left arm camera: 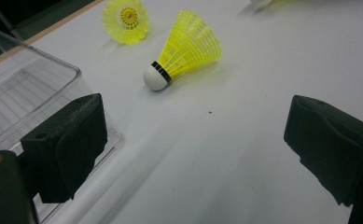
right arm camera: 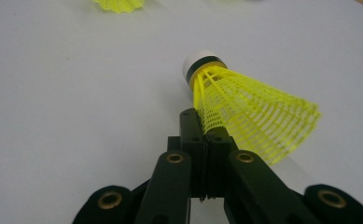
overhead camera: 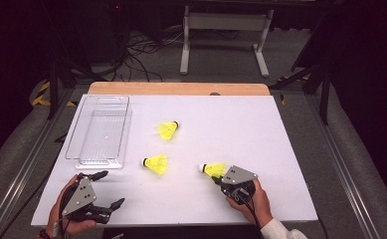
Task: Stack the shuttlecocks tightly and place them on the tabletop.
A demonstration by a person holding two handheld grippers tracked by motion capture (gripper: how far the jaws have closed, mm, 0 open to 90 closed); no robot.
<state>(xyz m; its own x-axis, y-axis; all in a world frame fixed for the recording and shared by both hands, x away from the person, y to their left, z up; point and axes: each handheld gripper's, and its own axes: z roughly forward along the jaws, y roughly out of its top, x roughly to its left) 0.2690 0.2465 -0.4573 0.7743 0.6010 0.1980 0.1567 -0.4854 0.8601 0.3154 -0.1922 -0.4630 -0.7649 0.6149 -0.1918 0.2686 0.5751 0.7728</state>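
Three yellow shuttlecocks with white cork tips are on the white table [overhead camera: 260,129]. My right gripper [overhead camera: 219,178] is shut on the skirt edge of the nearest shuttlecock [overhead camera: 214,169]. In the right gripper view the jaws [right arm camera: 206,126] pinch that mesh skirt [right arm camera: 254,112], with the cork pointing away. The middle shuttlecock [overhead camera: 156,163] lies on its side, and the far one [overhead camera: 168,129] lies beyond it. My left gripper [overhead camera: 109,189] stands wide open at the front left with nothing between its jaws. Its own view shows the middle shuttlecock [left arm camera: 184,49] ahead of the gripper [left arm camera: 198,140].
A clear plastic bin [overhead camera: 100,130] sits at the left of the table, its near corner [left arm camera: 39,93] beside my left gripper's left pad [left arm camera: 72,140]. A wooden strip [overhead camera: 178,88] edges the table's far side. Cables and a white stand lie on the floor behind.
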